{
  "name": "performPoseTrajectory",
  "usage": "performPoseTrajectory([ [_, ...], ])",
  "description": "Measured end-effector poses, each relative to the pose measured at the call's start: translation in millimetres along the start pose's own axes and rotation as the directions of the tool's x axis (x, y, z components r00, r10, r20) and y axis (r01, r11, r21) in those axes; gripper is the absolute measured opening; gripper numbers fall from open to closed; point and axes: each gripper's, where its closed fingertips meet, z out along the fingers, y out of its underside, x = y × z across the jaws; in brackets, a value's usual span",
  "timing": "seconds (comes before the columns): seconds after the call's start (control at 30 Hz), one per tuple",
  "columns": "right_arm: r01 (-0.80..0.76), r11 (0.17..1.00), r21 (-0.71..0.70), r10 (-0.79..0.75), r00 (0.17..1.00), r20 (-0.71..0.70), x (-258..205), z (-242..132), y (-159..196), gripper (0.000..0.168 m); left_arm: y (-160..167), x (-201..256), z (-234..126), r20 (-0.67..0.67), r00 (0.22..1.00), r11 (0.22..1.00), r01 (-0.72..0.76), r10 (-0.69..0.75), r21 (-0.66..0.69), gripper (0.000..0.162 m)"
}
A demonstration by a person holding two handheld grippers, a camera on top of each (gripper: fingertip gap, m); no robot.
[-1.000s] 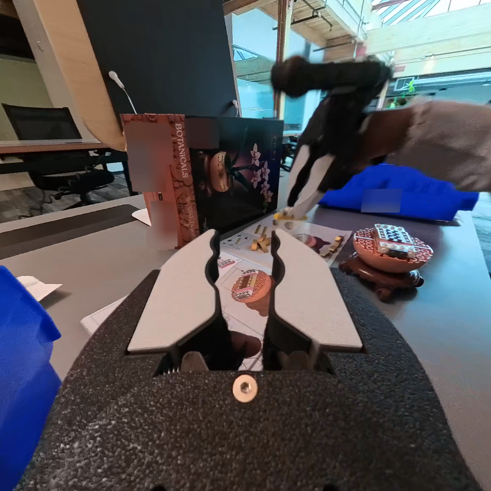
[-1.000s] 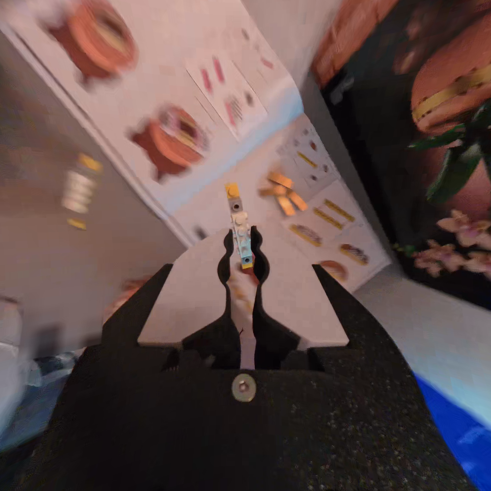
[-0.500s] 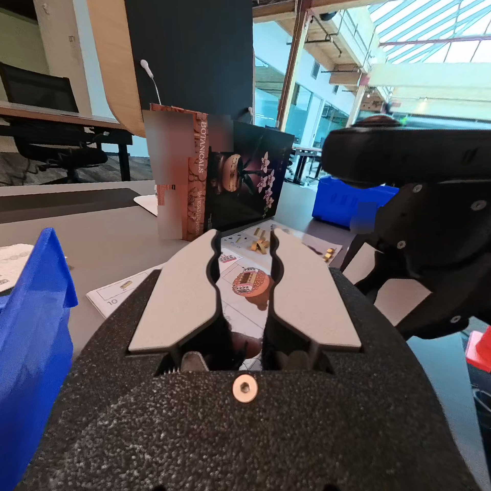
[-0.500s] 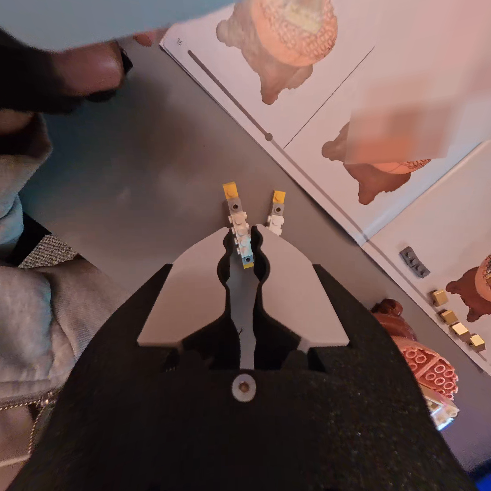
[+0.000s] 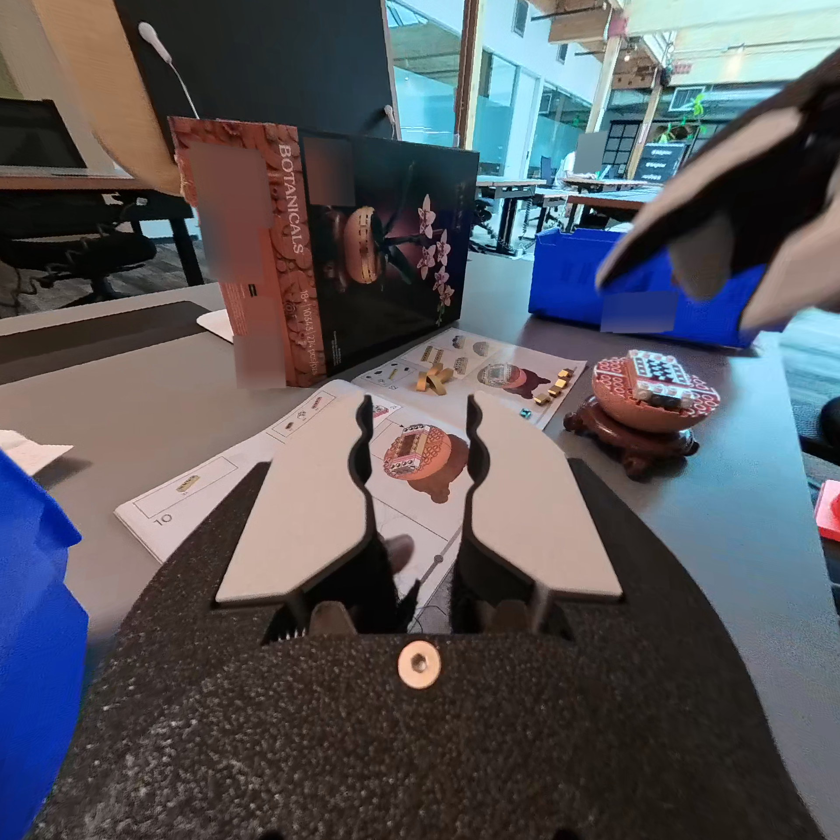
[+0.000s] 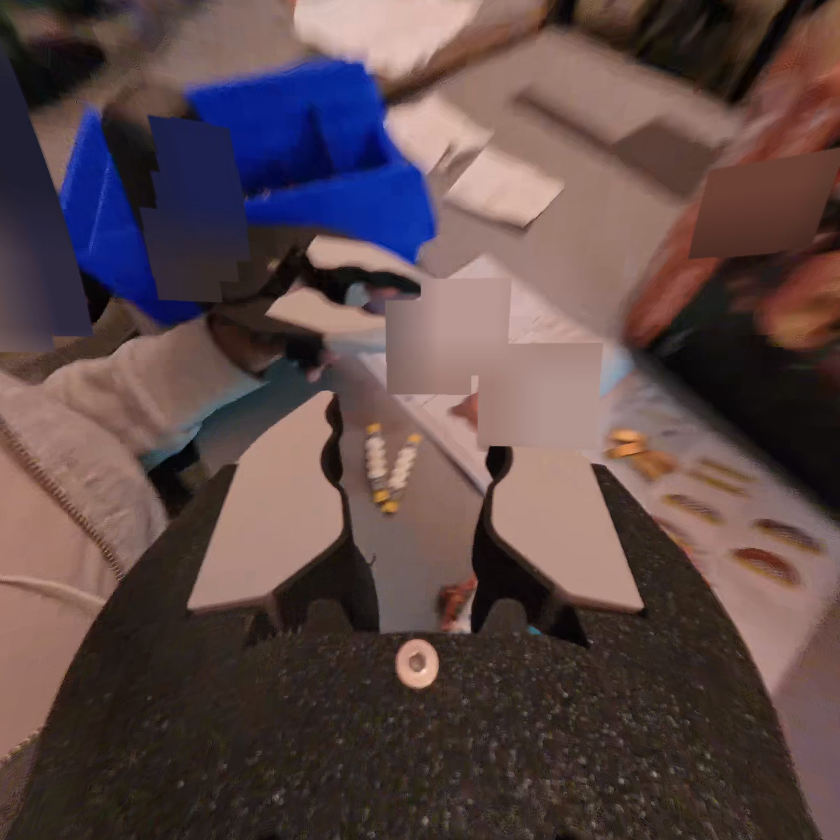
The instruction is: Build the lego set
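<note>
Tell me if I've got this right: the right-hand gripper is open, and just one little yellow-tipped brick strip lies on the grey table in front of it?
Not quite. The right wrist view shows two yellow-tipped brick strips, lying side by side on the grey table. The right gripper is indeed open and holds nothing.

Matt grey table [image 5: 136, 409], glossy cardboard box [image 5: 386, 254]

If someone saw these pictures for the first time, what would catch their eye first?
Probably the tall dark set box with pink orchids, upright at the back of the grey table. Right of it, the half-built coral pot on its brown stand sits beside the open white instruction booklet. In the right wrist view, two slim yellow-tipped brick strips lie between the open right gripper fingers.
</note>
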Motion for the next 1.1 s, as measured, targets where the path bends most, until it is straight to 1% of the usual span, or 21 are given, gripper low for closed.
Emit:
performPoseTrajectory([
  [0.1,0.009,0.982,0.187,0.01,0.995,-0.1,48,-38,-4,0.095,-11,-2,-1,0.042,0.997,0.996,-0.061,0.058,0.066,0.053],
  [0.17,-0.021,0.964,0.264,0.05,0.993,-0.105,73,-50,5,0.104,-17,1,-1,0.058,0.992,0.989,-0.119,0.114,0.088,0.057],
  [0.27,-0.01,0.948,0.319,0.06,0.987,-0.149,110,-54,24,0.108,-13,4,7,0.059,0.994,0.995,-0.097,0.097,0.0,0.065],
  [0.37,0.068,0.969,0.238,-0.01,0.972,-0.236,143,-46,48,0.099,-14,9,20,0.084,0.993,0.993,-0.074,0.081,-0.087,0.081],
  [0.43,0.145,0.969,0.202,-0.091,0.962,-0.256,155,-38,56,0.088,-17,4,30,0.147,0.986,0.989,-0.057,0.077,-0.137,0.098],
  [0.47,0.157,0.971,0.182,-0.106,0.96,-0.259,161,-35,59,0.07,-19,2,35,0.179,0.981,0.988,-0.045,0.071,-0.145,0.103],
  [0.5,0.171,0.97,0.172,-0.129,0.964,-0.233,162,-31,61,0.041,-23,2,40,0.199,0.978,0.99,-0.033,0.061,-0.138,0.106],
  [0.53,0.189,0.965,0.183,-0.152,0.969,-0.196,161,-29,61,0.007,-28,4,45,0.205,0.977,0.993,-0.026,0.05,-0.117,0.105],
  [0.57,0.184,0.959,0.216,-0.144,0.972,-0.188,164,-28,58,0.004,-34,8,49,0.201,0.978,0.996,-0.034,0.051,-0.084,0.093],
  [0.63,0.162,0.944,0.286,-0.096,0.968,-0.23,179,-31,51,0.004,-45,12,52,0.212,0.972,0.995,-0.096,0.099,-0.023,0.029],
  [0.67,0.145,0.93,0.338,-0.059,0.965,-0.254,187,-35,46,0.009,-46,10,53,0.23,0.966,0.993,-0.113,0.115,-0.02,0.007],
  [0.7,0.116,0.906,0.408,-0.009,0.967,-0.254,191,-40,41,0.032,-45,9,54,0.235,0.965,0.993,-0.109,0.115,-0.036,0.005],
  [0.73,0.074,0.873,0.482,0.041,0.974,-0.224,193,-44,35,0.071,-43,8,56,0.228,0.967,0.994,-0.099,0.109,-0.055,0.005],
  [0.77,0.028,0.85,0.527,0.078,0.981,-0.178,194,-46,33,0.097,-41,7,58,0.221,0.97,0.993,-0.093,0.105,-0.068,0.007],
  [0.8,-0.014,0.842,0.54,0.093,0.989,-0.119,193,-47,35,0.102,-40,7,59,0.217,0.971,0.993,-0.089,0.102,-0.072,0.011],
  [0.87,-0.085,0.837,0.54,0.123,0.992,-0.034,192,-48,40,0.13,-40,4,62,0.226,0.969,0.994,-0.09,0.103,-0.068,0.038],
  [0.97,-0.103,0.831,0.546,0.127,0.992,-0.005,193,-47,44,0.145,-36,-3,65,0.256,0.961,0.993,-0.089,0.106,-0.077,0.087],
  [1.0,-0.094,0.821,0.563,0.125,0.992,-0.016,194,-48,43,0.144,-34,-5,67,0.258,0.961,0.993,-0.084,0.103,-0.083,0.1],
  [1.03,-0.065,0.803,0.592,0.109,0.993,-0.039,196,-51,40,0.132,-33,-6,68,0.254,0.962,0.993,-0.082,0.102,-0.087,0.107],
  [1.07,-0.006,0.77,0.638,0.088,0.992,-0.096,200,-59,37,0.105,-33,-6,69,0.245,0.964,0.993,-0.086,0.103,-0.082,0.109],
  [1.1,0.076,0.721,0.689,0.067,0.982,-0.178,205,-71,35,0.059,-34,-5,69,0.234,0.966,0.993,-0.094,0.108,-0.071,0.107],
])
